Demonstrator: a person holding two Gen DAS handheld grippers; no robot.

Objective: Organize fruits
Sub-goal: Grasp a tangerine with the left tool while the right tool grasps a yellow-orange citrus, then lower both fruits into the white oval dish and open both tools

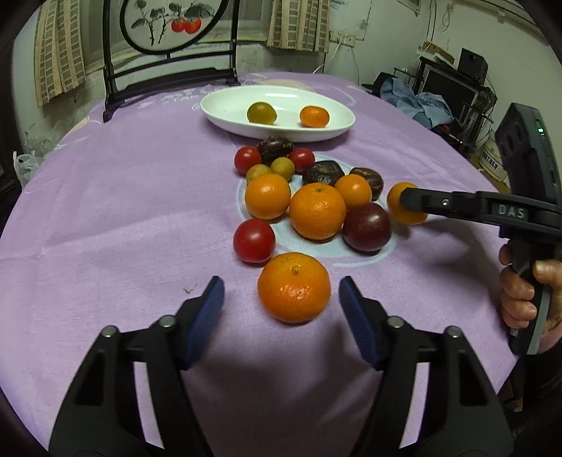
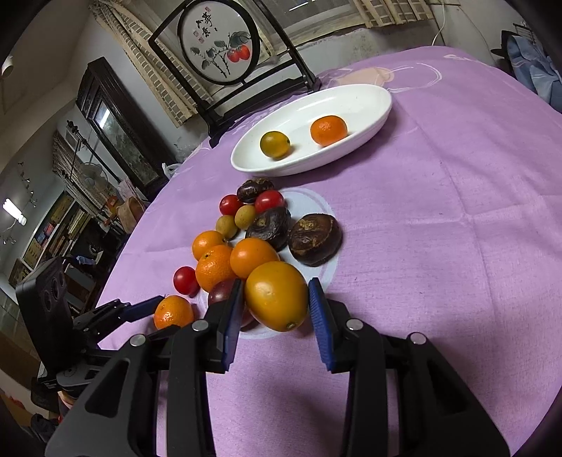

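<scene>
A heap of fruit lies on the purple tablecloth: oranges, red tomatoes, dark purple fruits, small yellow-green ones. My left gripper (image 1: 282,298) is open around the nearest orange (image 1: 294,286), not touching it. My right gripper (image 2: 275,298) is open around a yellow-orange kumquat (image 2: 275,295) at the heap's right edge; the pads stand close beside it. In the left wrist view the right gripper's finger (image 1: 421,204) crosses that fruit (image 1: 404,207). A white oval plate (image 1: 224,105) at the back holds a greenish fruit (image 1: 261,112) and a small orange (image 1: 314,116).
A dark wooden screen with a painted round panel (image 1: 168,28) stands behind the plate at the table's far edge. Wrinkled dark fruits (image 2: 315,239) lie between heap and plate. Room clutter lies beyond the table's right edge (image 1: 439,91).
</scene>
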